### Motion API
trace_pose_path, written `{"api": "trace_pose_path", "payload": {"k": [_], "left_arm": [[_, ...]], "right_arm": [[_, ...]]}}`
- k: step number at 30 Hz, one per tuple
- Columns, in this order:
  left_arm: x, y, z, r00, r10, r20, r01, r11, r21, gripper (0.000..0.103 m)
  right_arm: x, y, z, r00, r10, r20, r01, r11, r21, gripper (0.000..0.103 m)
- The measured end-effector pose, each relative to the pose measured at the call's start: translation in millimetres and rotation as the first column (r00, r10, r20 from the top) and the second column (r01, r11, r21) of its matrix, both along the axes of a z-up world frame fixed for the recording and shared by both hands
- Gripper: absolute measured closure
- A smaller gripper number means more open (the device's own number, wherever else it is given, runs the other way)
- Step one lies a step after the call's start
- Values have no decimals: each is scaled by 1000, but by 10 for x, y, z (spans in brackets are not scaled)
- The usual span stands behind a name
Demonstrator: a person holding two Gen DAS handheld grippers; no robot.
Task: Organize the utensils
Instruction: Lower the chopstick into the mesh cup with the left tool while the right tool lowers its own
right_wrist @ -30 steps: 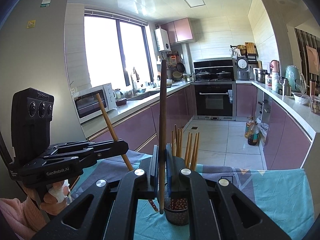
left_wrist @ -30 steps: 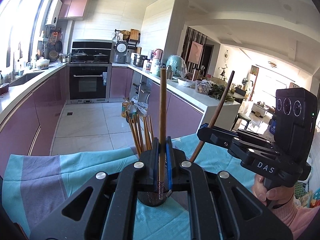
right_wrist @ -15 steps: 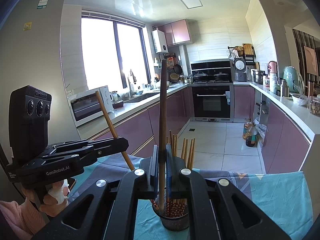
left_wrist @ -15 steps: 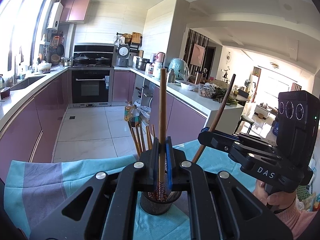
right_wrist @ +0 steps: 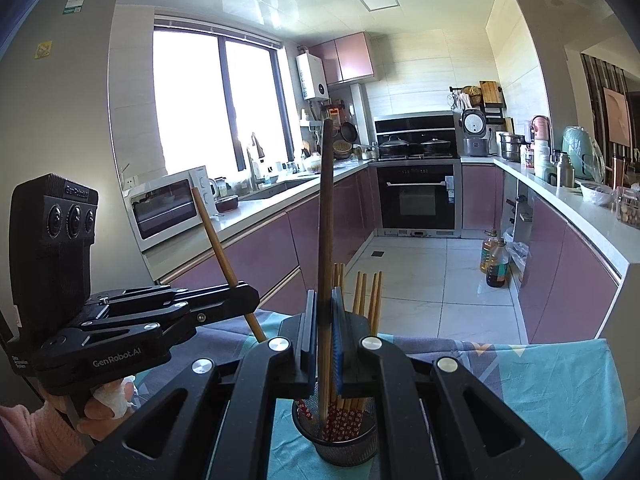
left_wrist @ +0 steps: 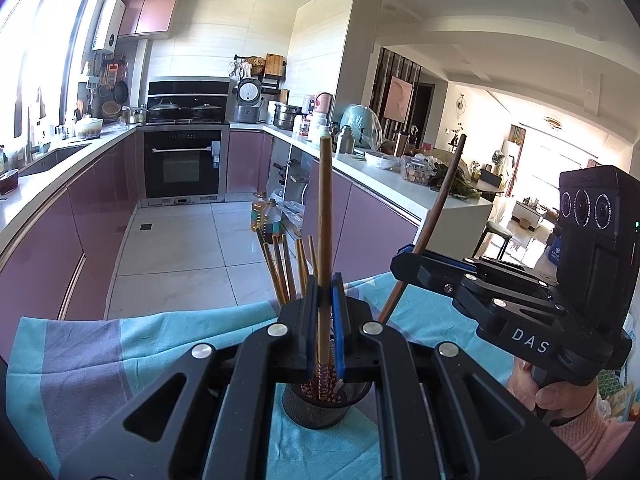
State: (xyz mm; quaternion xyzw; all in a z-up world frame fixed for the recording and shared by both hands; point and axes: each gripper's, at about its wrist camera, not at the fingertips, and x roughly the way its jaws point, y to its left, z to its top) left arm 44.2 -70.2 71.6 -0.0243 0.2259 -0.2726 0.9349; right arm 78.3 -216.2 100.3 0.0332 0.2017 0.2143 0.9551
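A dark mesh utensil cup (left_wrist: 320, 410) (right_wrist: 344, 446) stands on the teal cloth and holds several wooden chopsticks (left_wrist: 286, 266) (right_wrist: 366, 294). My left gripper (left_wrist: 326, 320) is shut on a light wooden chopstick (left_wrist: 324, 216), held upright with its patterned tip inside the cup. My right gripper (right_wrist: 324, 330) is shut on a dark wooden chopstick (right_wrist: 325, 216), also upright with its lower end in the cup. Each gripper shows in the other's view: the right one (left_wrist: 404, 266) with its dark chopstick (left_wrist: 440, 204), the left one (right_wrist: 248, 300) with its light chopstick (right_wrist: 216, 236).
The teal and grey cloth (left_wrist: 100, 344) (right_wrist: 560, 392) covers the table, whose far edge faces the kitchen floor. Purple cabinets and white counters (right_wrist: 580, 216) run along both sides, with an oven (left_wrist: 182, 164) at the back and oil bottles (right_wrist: 494, 258) on the floor.
Both grippers have lowered their chopsticks, so the tips now reach into the cup. The cup shows more fully below the fingers in both views.
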Motion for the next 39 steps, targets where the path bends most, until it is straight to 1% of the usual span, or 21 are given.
{"api": "trace_pose_path", "payload": {"k": [23, 39], "left_arm": [[199, -7, 87, 999, -6, -53, 8, 1000, 29, 96], [333, -63, 55, 997, -11, -81, 15, 999, 44, 96]], "right_arm": [[113, -33, -174, 998, -1, -61, 0, 1000, -16, 97], [147, 34, -251, 996, -1, -93, -2, 1000, -31, 97]]}}
